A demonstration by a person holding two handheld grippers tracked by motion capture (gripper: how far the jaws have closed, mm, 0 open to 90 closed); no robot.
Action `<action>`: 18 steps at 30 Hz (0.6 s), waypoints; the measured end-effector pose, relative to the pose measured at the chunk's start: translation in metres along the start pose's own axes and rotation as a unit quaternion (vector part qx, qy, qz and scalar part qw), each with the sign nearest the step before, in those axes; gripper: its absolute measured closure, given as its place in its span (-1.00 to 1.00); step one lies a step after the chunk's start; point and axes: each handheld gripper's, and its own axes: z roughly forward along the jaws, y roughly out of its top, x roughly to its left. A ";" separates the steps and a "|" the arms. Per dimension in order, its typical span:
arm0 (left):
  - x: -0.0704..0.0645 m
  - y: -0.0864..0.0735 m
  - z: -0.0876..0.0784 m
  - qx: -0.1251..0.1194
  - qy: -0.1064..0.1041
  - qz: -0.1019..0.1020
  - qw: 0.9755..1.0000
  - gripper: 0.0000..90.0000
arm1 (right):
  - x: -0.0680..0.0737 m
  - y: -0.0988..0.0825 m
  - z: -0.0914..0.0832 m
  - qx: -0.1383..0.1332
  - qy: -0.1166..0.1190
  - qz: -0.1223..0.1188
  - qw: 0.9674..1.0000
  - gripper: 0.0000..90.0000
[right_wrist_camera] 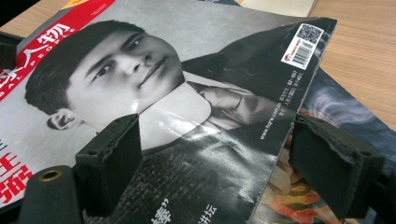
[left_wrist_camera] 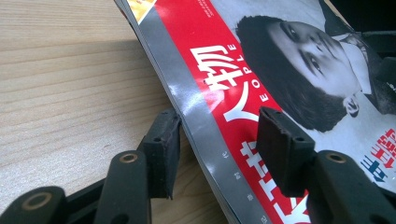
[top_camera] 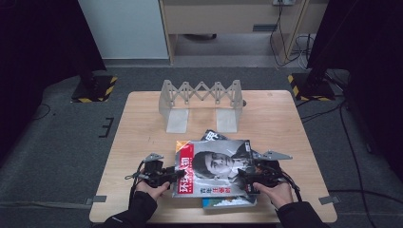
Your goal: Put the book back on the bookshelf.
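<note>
At the near edge of the worktop [top_camera: 142, 114] a person's two hands each hold a hand-held gripper against the top magazine [top_camera: 214, 166] of a small pile. The left hand-held gripper [left_wrist_camera: 217, 135] straddles the magazine's spine edge, jaws spread, one pad down beside the spine on the wood and the other over the red title strip; neither pad presses the cover. The right hand-held gripper [right_wrist_camera: 238, 158] sits at the opposite, open edge with its jaws also apart, one pad resting over the dark jacket on the cover, the other out past the edge above a second magazine [right_wrist_camera: 327, 121] lying underneath. I judge this the moment of getting a hold on the top magazine from both sides, not yet a grip. The next move calls for each pair of jaws to close on its edge without catching the copy below, then a level lift. Farther back, toward the far edge, stands an expanding grey book rack [top_camera: 202, 102], likely where the magazine is meant to go.
</note>
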 end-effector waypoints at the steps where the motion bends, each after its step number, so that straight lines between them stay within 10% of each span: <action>1: 0.001 0.001 -0.001 -0.001 -0.001 0.000 1.000 0.14 | 0.000 0.000 0.000 0.001 0.001 0.002 1.000 -0.63; 18: 0.008 0.019 0.007 -0.042 0.021 0.001 0.999 0.44 | -0.002 0.005 0.004 -0.001 0.005 0.018 1.000 -0.65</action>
